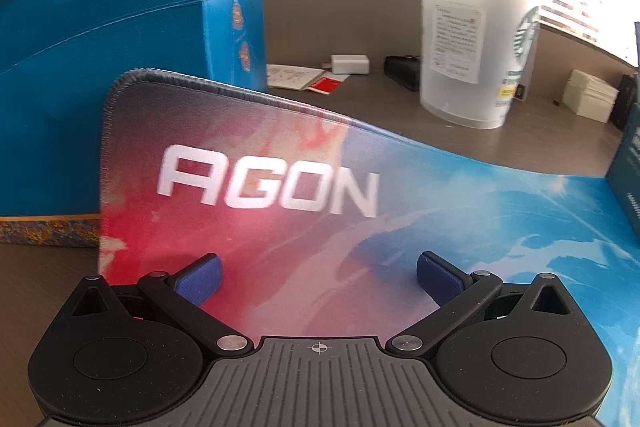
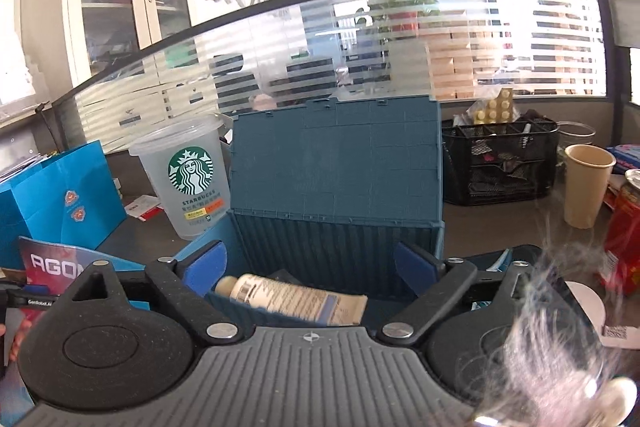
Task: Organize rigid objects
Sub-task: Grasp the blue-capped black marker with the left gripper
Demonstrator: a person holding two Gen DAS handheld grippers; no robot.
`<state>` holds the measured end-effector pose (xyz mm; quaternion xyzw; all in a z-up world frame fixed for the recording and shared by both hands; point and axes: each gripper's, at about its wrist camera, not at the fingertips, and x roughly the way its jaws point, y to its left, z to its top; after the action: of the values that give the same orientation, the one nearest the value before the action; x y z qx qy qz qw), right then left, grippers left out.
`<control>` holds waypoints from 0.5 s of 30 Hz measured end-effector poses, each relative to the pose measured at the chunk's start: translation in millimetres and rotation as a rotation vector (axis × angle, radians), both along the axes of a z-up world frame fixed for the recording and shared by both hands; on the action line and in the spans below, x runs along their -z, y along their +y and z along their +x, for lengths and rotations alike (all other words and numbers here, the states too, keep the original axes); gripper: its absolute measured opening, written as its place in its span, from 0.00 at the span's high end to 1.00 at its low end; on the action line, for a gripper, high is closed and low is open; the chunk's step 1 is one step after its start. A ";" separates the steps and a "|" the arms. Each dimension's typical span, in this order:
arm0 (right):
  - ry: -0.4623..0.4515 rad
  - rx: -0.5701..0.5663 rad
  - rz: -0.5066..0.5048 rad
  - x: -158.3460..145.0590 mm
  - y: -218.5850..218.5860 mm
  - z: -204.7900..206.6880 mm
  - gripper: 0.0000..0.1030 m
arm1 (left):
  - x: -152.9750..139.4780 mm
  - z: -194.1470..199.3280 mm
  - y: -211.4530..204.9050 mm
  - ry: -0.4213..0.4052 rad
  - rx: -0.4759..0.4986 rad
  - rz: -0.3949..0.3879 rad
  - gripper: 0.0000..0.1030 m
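right gripper [image 2: 308, 267]: jaws spreading wide, gripping nothing, hovering over cream tube [image 2: 292, 297] lying in dark teal plastic crate [image 2: 340, 239]
left gripper [image 1: 318, 277]: jaws standing apart, empty, over red-blue AGON mousepad [image 1: 280, 187]
upper right: frosted Starbucks cup [image 1: 472, 43] standing
upper left: blue paper bag [image 1: 100, 47] blocking

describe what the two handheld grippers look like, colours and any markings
Both match: the left gripper and right gripper have black linkage arms with silver pivot pins, blue textured fingers, round black side housings and a ribbed grey top plate bearing a small crosshair mark.
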<state>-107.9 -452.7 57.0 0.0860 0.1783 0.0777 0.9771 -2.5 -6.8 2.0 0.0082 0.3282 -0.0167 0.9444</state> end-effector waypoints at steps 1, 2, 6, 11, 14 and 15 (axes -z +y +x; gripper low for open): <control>-0.004 0.006 -0.001 1.3 -0.4 -4.6 0.07 | 0.7 -5.2 -2.3 -0.004 0.020 -0.018 0.00; -0.008 0.012 -0.003 2.4 -1.4 -9.7 0.06 | -1.5 -8.4 -9.6 -0.010 0.052 -0.043 0.00; -0.030 0.040 0.003 3.9 -5.2 -28.3 0.03 | -16.9 -31.8 -41.5 -0.077 0.251 -0.112 0.00; -0.064 0.067 0.061 3.5 -15.5 -49.7 0.01 | -31.5 -71.6 -90.2 -0.115 0.714 -0.196 0.00; -0.071 0.073 0.082 4.5 -17.8 -57.7 0.00 | -31.4 -98.5 -128.0 -0.121 0.902 -0.104 0.00; -0.073 0.073 0.087 4.9 -17.7 -59.5 0.00 | -30.1 -109.4 -140.7 -0.135 0.960 -0.054 0.00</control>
<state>-167.4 -470.4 52.1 0.1318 0.1357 0.0530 0.9805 -111.9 -147.5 32.1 0.1353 0.2247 -0.4584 0.8491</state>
